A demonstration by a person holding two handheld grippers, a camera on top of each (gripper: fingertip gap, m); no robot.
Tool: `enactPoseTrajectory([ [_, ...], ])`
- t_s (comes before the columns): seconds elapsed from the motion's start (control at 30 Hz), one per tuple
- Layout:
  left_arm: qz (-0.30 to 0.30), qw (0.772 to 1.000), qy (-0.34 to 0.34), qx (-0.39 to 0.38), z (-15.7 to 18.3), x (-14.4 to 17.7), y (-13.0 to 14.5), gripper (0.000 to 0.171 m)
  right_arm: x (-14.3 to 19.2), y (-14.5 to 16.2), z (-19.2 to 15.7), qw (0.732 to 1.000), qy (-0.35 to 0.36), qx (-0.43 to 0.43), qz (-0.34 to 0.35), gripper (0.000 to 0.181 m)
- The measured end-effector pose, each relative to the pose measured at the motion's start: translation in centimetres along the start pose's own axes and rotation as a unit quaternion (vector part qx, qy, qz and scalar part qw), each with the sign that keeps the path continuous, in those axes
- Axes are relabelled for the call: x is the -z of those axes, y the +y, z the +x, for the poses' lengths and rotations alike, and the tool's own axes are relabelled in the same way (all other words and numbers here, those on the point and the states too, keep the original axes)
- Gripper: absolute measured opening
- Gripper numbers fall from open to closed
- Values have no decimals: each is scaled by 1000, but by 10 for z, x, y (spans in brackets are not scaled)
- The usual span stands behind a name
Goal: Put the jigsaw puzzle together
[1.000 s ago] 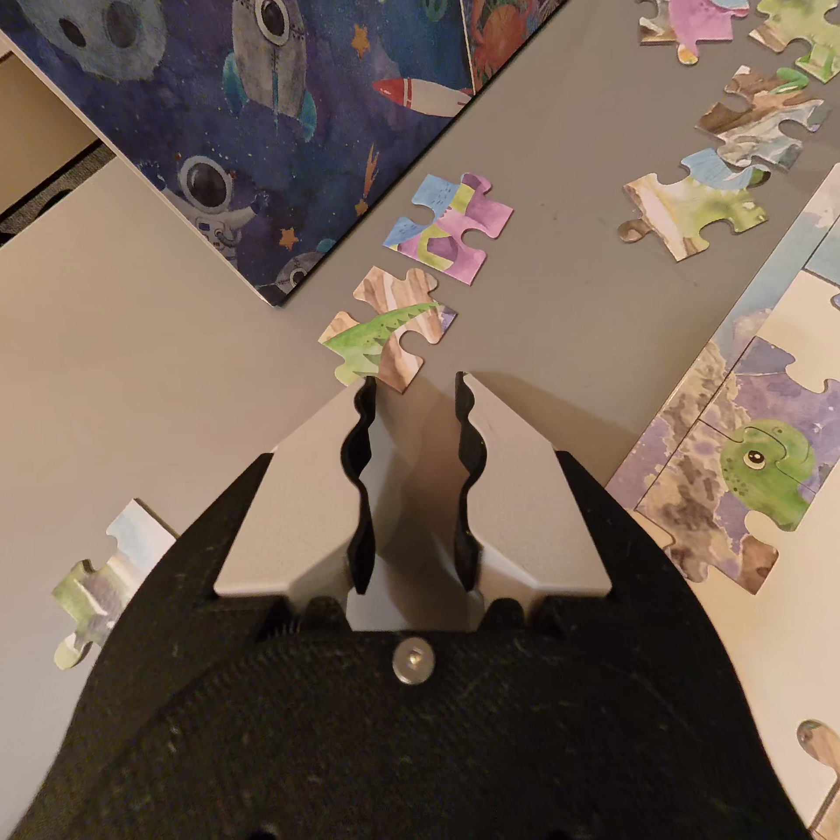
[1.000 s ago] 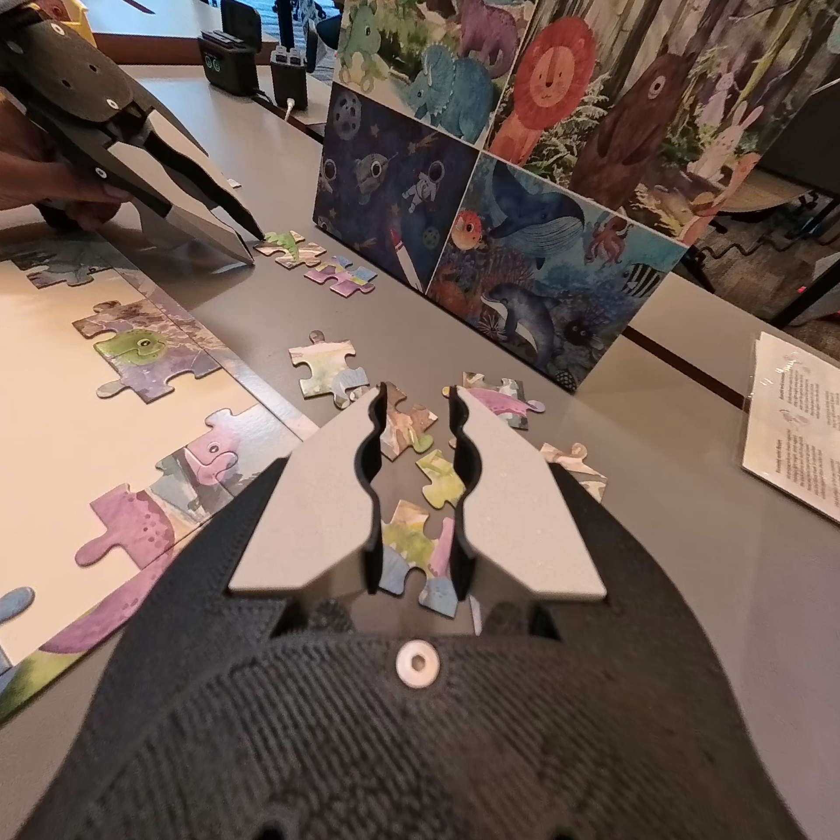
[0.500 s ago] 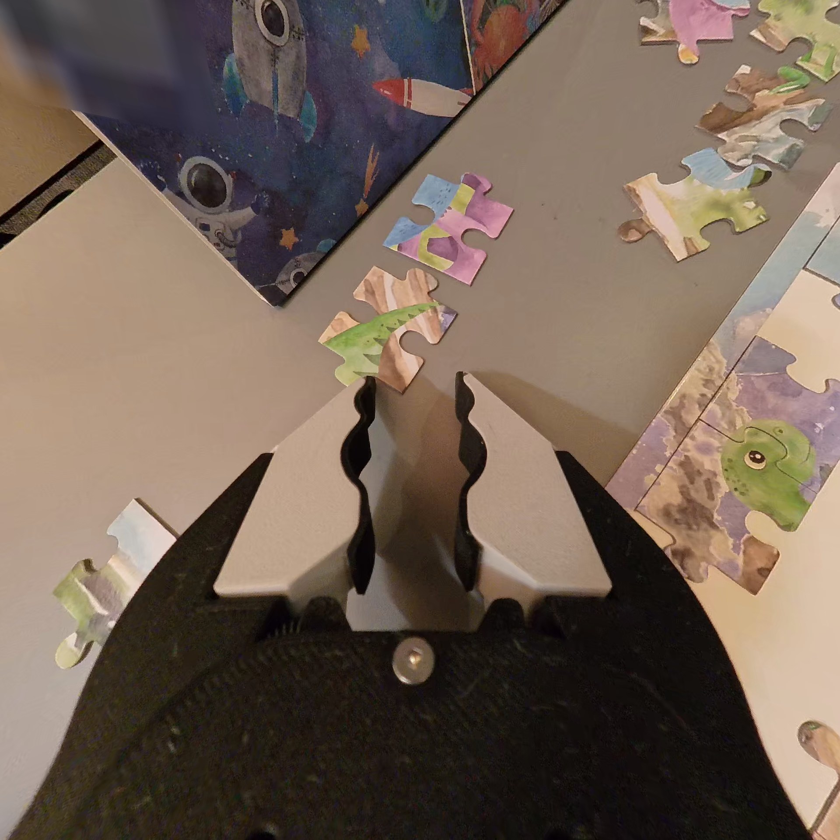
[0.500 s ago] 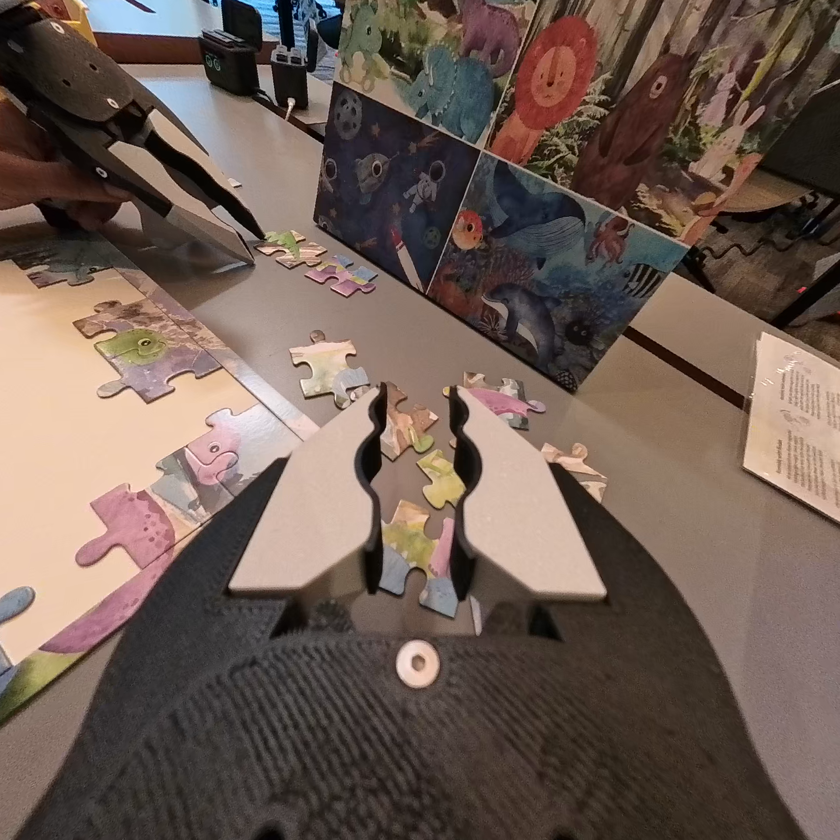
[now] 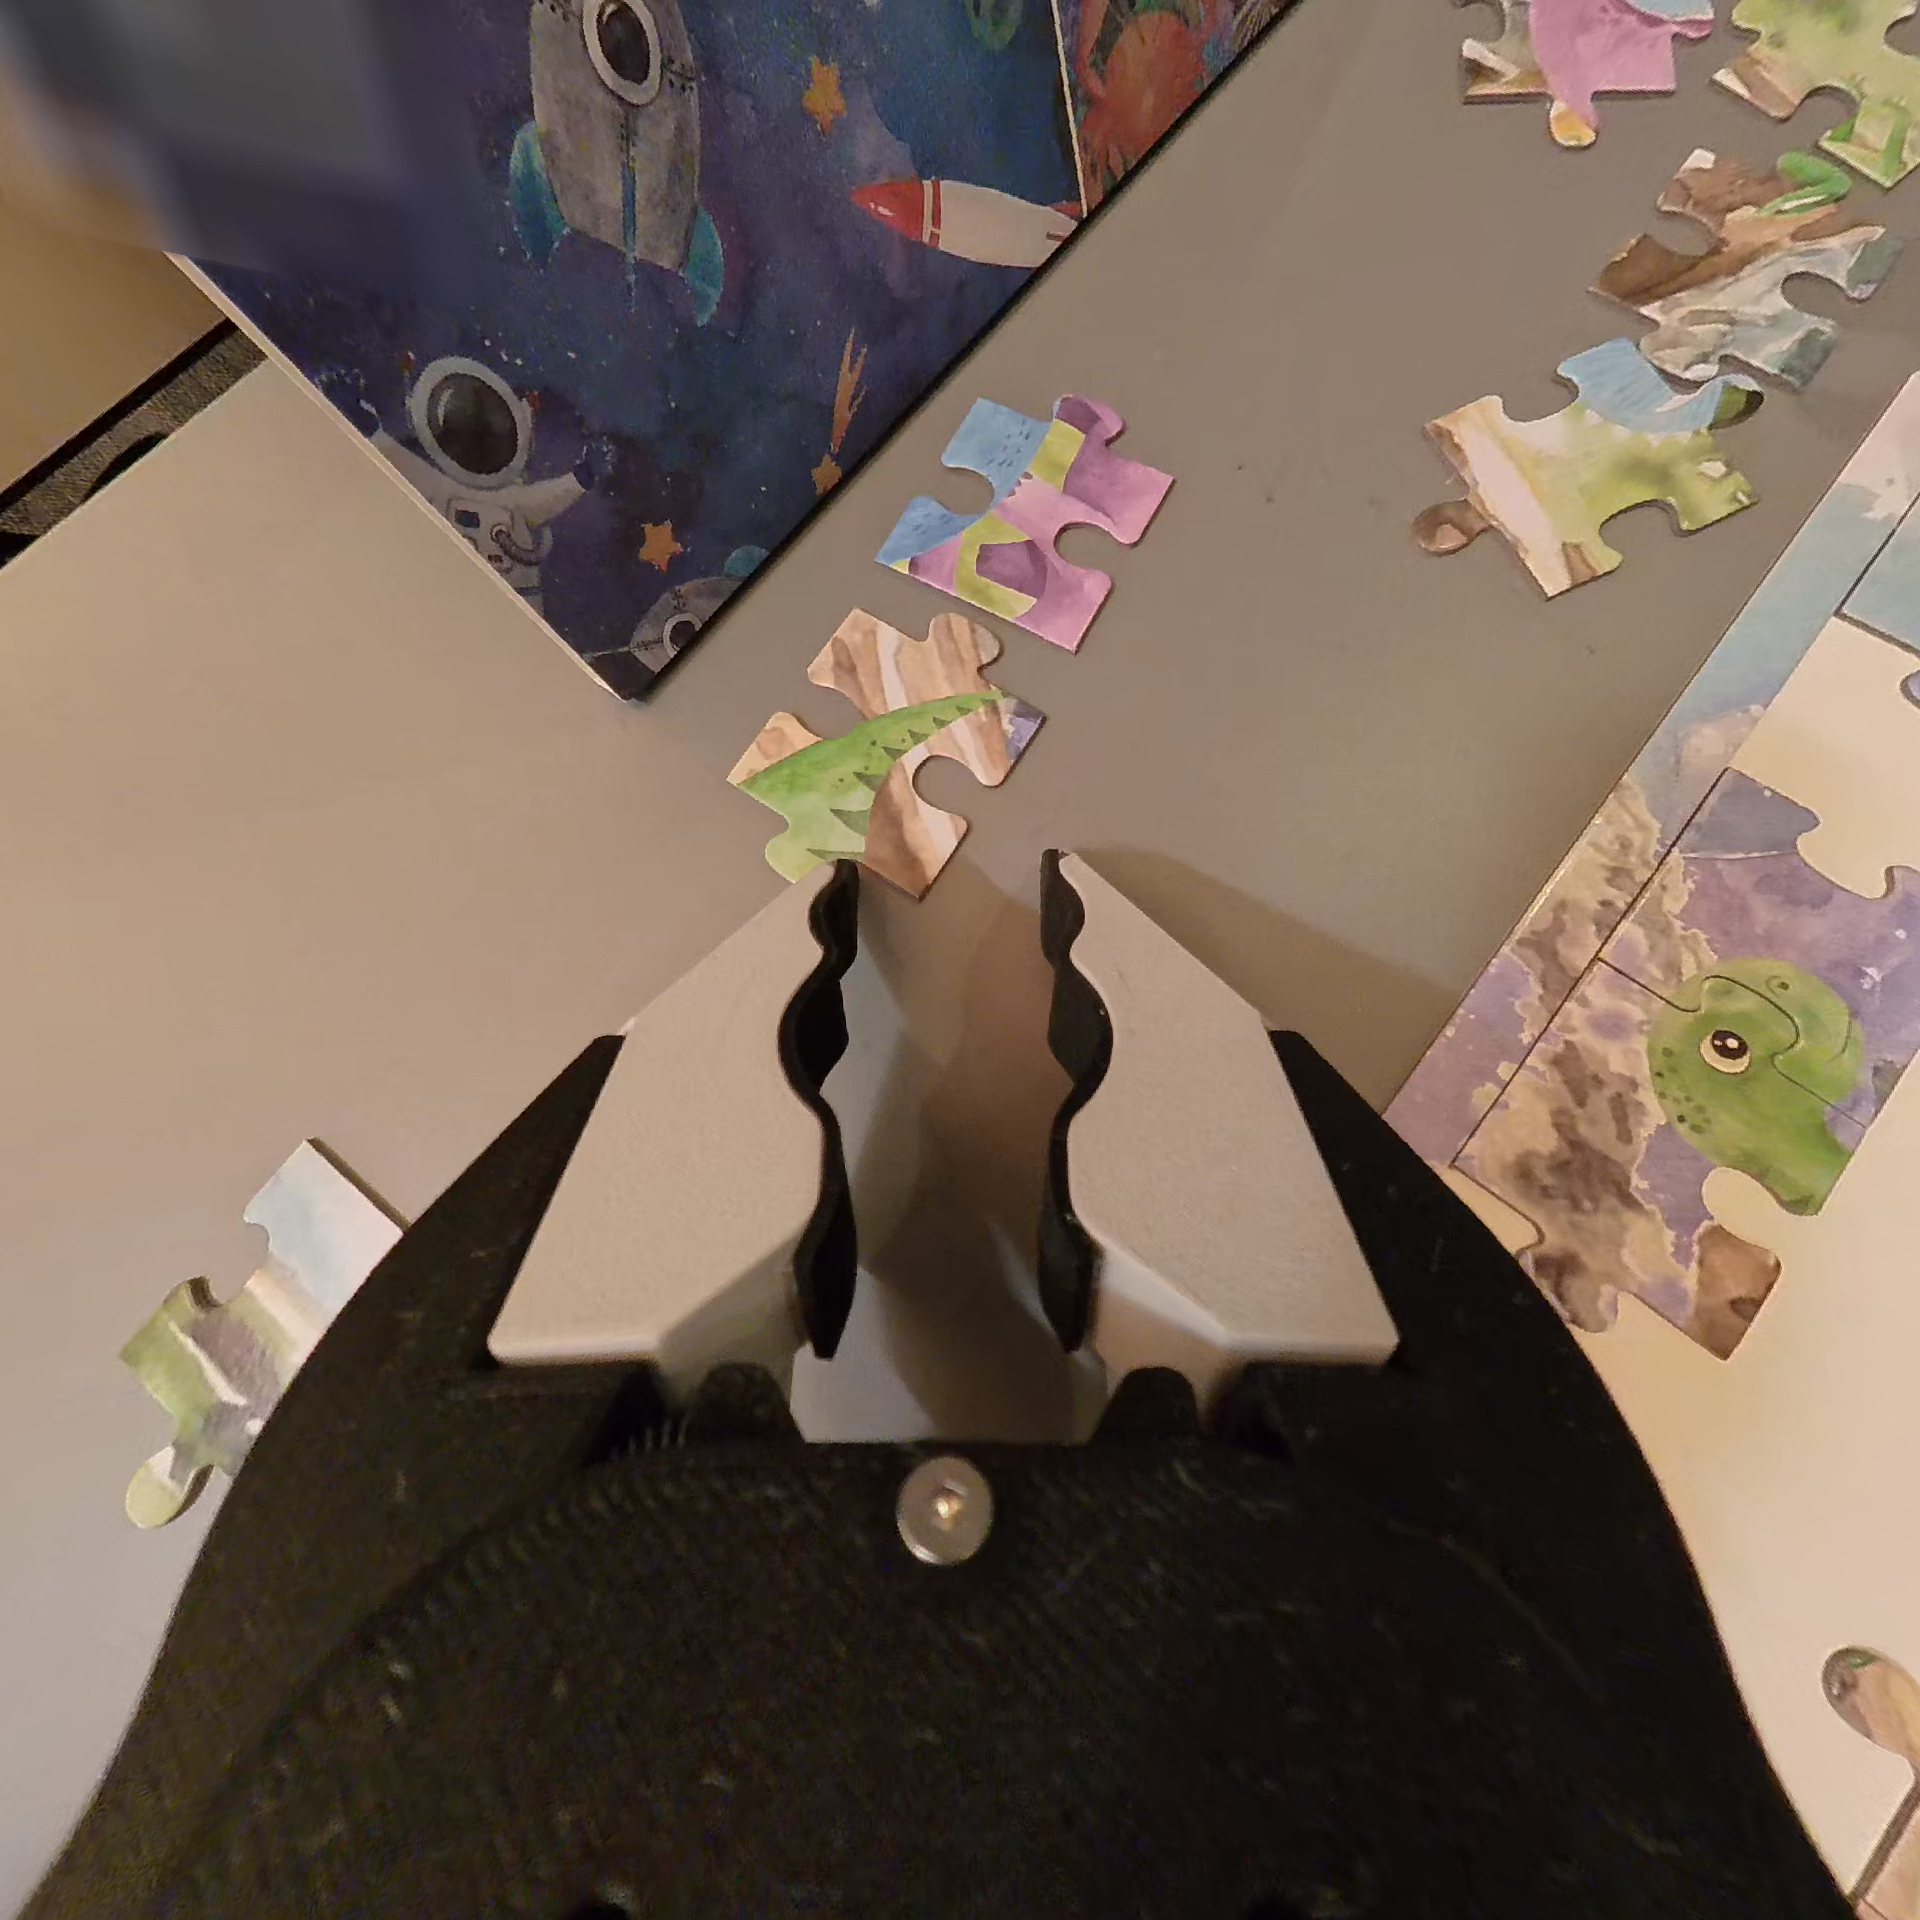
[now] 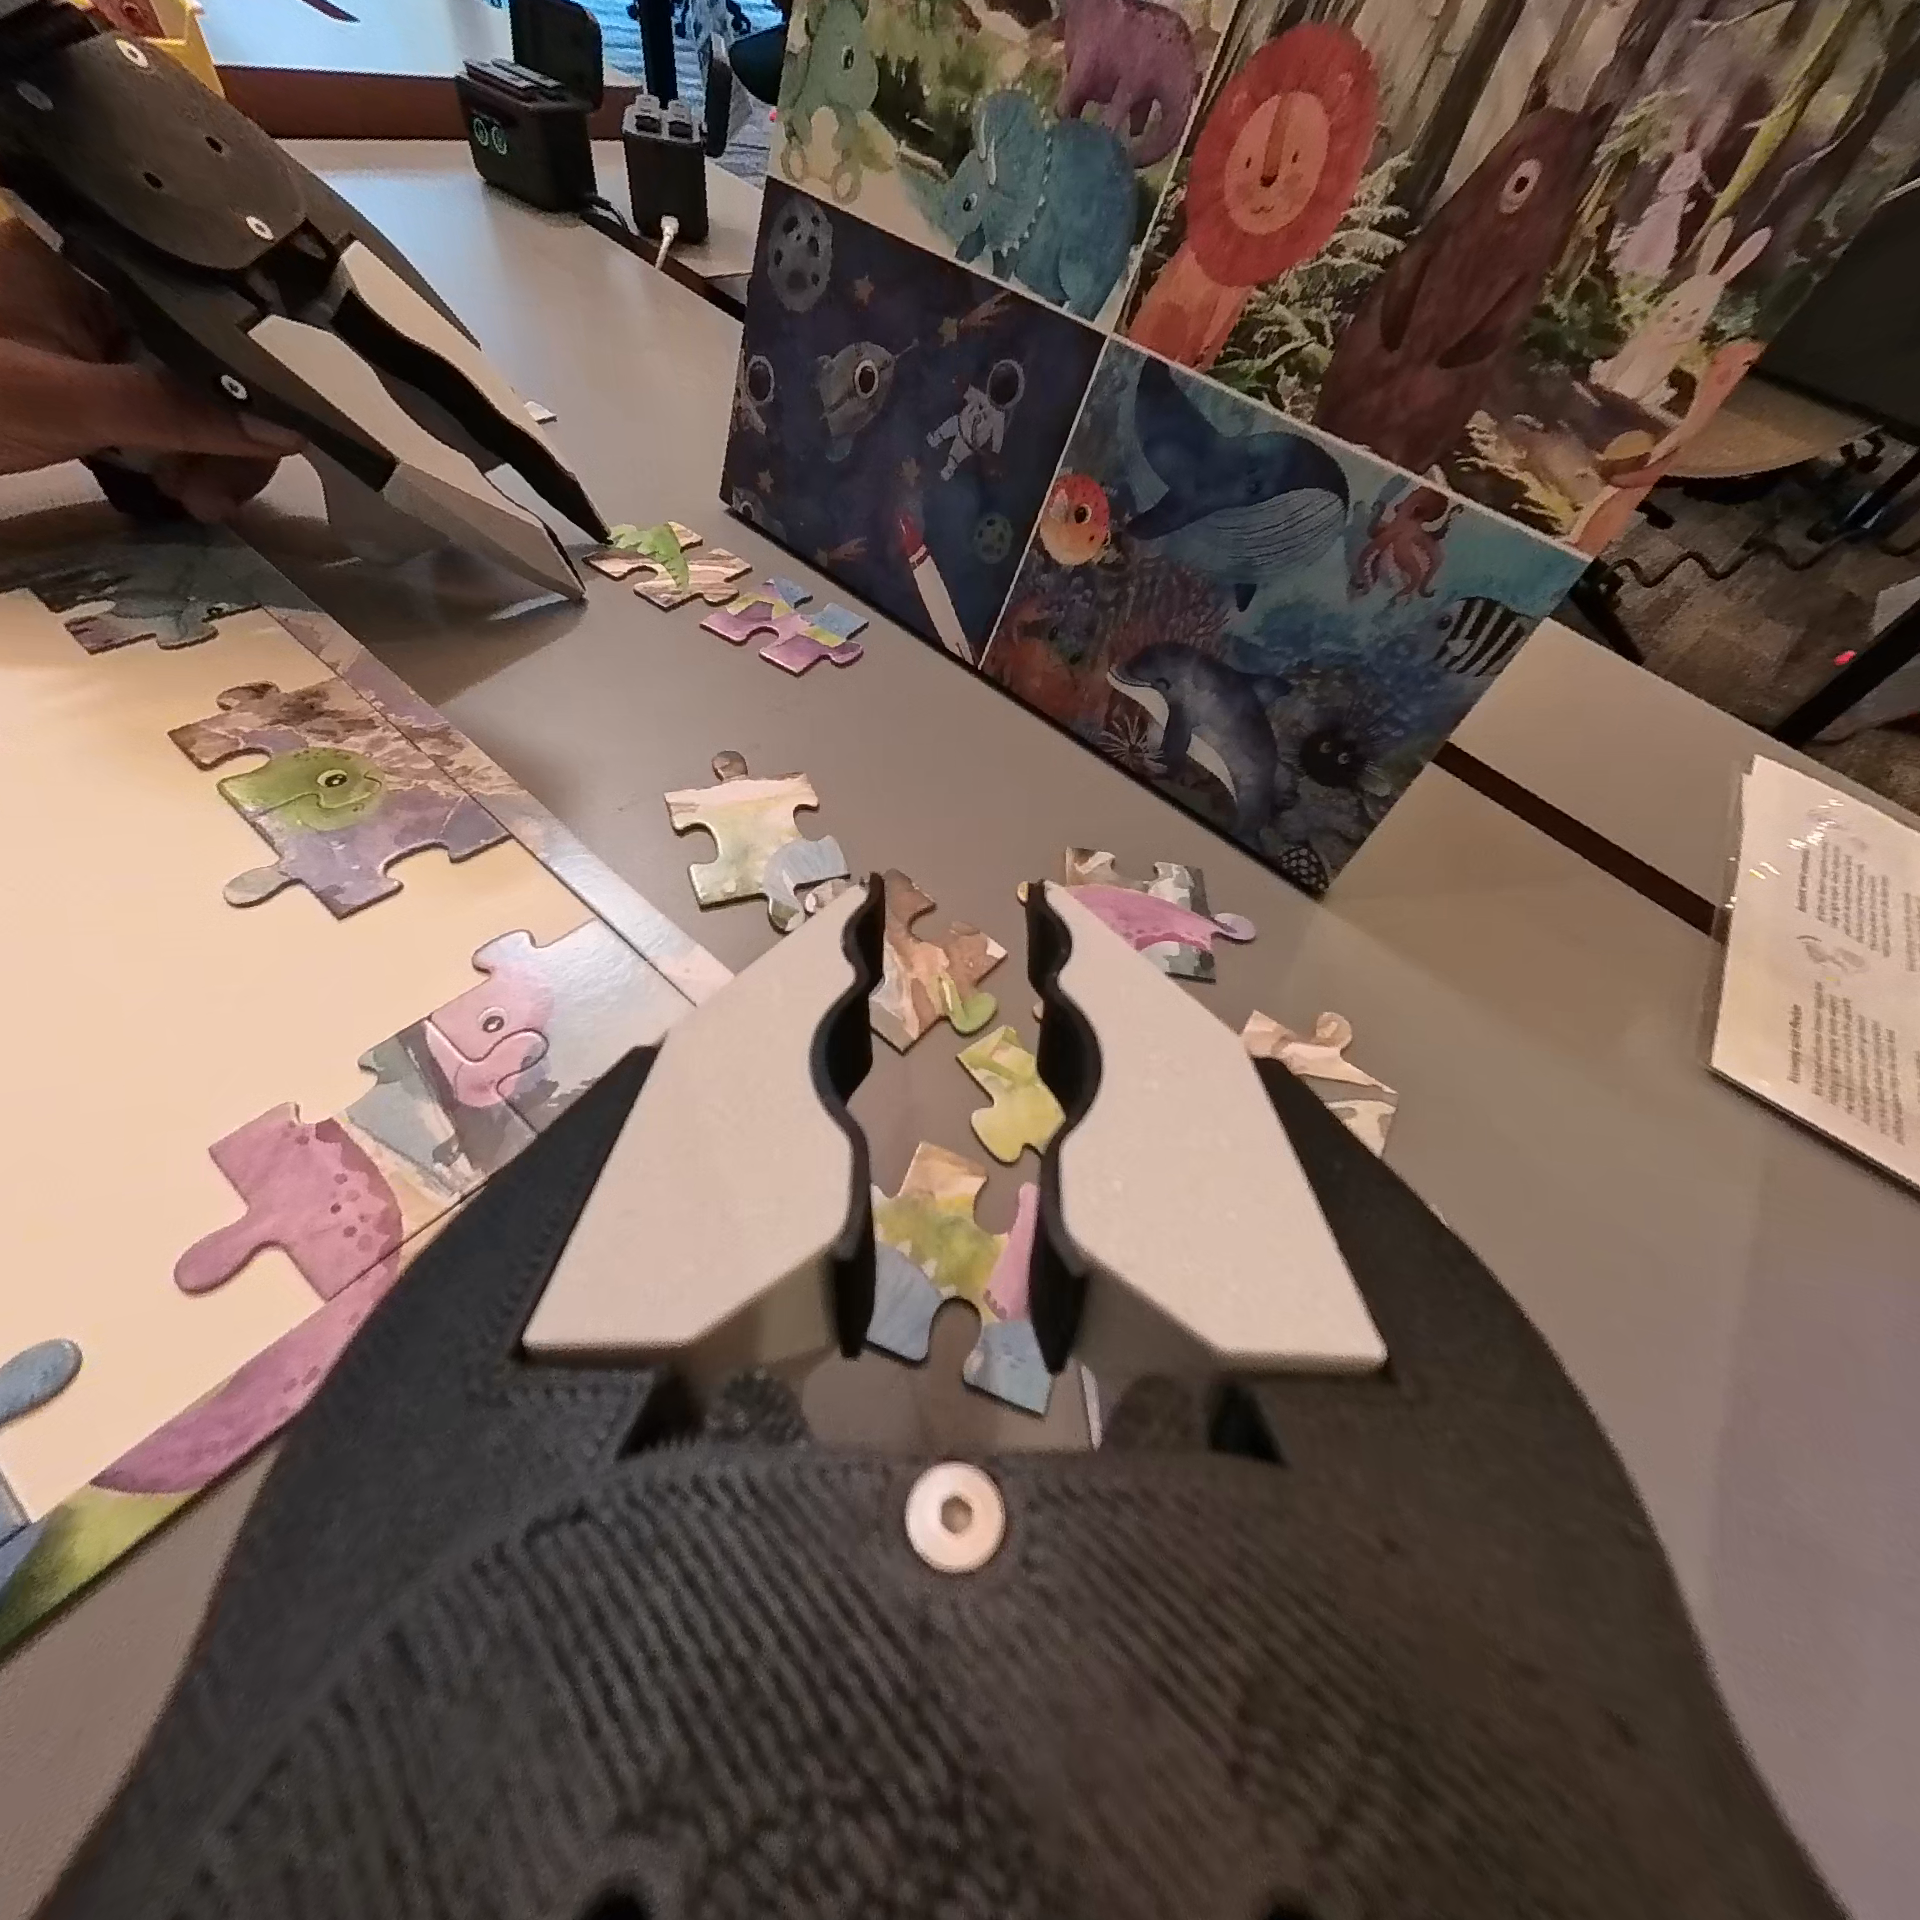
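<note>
My left gripper (image 5: pixel 951 864) is open and low over the grey table. Its left fingertip (image 5: pixel 844 883) is at the near edge of a loose piece with a green tail on brown (image 5: pixel 894 758). A purple and blue piece (image 5: pixel 1029 520) lies just beyond it. The puzzle board (image 5: pixel 1787 748), with a green dinosaur head set in it, lies to the right. My right gripper (image 6: pixel 958 888) is open and empty above a cluster of loose pieces (image 6: pixel 1013 1091). In the right wrist view the left gripper (image 6: pixel 590 566) points down at the green-tail piece (image 6: pixel 665 556).
A picture box (image 6: pixel 1195 416) stands upright along the back of the table. More loose pieces (image 5: pixel 1579 488) lie beside the board (image 6: pixel 125 987). One piece (image 5: pixel 249 1340) lies by my left gripper's body. A printed sheet (image 6: pixel 1829 956) lies at the right. Chargers (image 6: pixel 530 135) stand far back. There is about 25 centimeters between the tips of the two grippers.
</note>
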State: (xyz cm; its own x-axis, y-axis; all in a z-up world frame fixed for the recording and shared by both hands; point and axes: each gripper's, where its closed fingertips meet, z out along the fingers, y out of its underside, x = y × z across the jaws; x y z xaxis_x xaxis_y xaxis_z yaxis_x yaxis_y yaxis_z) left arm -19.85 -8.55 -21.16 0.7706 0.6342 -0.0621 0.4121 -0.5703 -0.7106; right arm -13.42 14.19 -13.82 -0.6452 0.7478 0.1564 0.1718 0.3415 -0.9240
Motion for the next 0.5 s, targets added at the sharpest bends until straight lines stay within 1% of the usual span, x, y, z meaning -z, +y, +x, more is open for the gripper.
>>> enactPoseTrajectory([
  [0.17,10,1000,-6,-7,0,2,-2,32,0,0,0,1000,-1,-1,0,26],
  [0.27,20,1000,-13,-12,-1,4,-5,34,0,0,-1,1000,-1,0,0,26],
  [0.4,14,999,-25,17,-12,0,-6,51,-1,0,-1,1000,-3,0,-1,26],
  [0.43,16,999,-18,28,-14,-1,-7,55,-1,0,-1,1000,-3,0,-1,26],
  [0.5,18,998,15,54,-13,-3,-9,58,-1,0,-1,1000,-3,0,-1,26],
])
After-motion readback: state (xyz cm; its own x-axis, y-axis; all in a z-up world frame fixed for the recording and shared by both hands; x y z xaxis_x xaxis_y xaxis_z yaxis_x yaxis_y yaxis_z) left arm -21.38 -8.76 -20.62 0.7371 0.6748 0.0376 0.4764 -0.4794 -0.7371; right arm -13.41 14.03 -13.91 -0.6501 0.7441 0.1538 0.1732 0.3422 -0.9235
